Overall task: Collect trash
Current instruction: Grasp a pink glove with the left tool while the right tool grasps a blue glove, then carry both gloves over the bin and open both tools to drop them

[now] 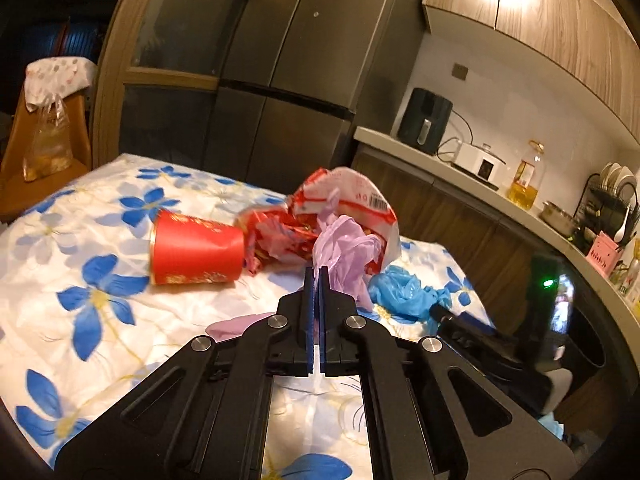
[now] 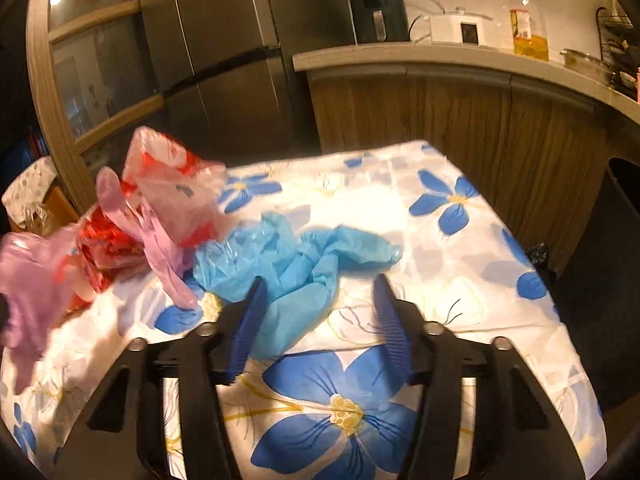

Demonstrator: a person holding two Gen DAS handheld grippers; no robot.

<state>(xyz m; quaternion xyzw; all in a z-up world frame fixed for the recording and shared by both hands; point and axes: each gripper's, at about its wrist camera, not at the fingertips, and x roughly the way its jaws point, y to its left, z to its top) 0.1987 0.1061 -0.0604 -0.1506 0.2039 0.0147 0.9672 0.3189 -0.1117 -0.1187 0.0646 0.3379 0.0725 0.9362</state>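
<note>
On the flowered tablecloth [image 2: 460, 264], the left gripper [image 1: 317, 276] has its jaws pressed together on a fold of the purple plastic bag [image 1: 348, 256], whose film rises from between the blue pads. The right gripper [image 2: 320, 292] stands with its jaws partly apart, straddling the lower end of the blue plastic bag [image 2: 304, 256]; the left pad touches the film, the right pad lies clear of it over bare cloth. Behind the purple bag lie a crumpled red-and-white wrapper [image 1: 352, 200] and a red paper cup [image 1: 196, 252] on its side, mouth away from the wrappers. The table's far edge runs near a wooden cabinet front [image 2: 440, 120] and a steel refrigerator [image 1: 288, 80]; open cloth extends to the right of the blue bag. In the right wrist view the purple and red pieces are smeared by motion blur, and the cup is not seen. The dark object beyond the table's right edge cannot be made out.
</note>
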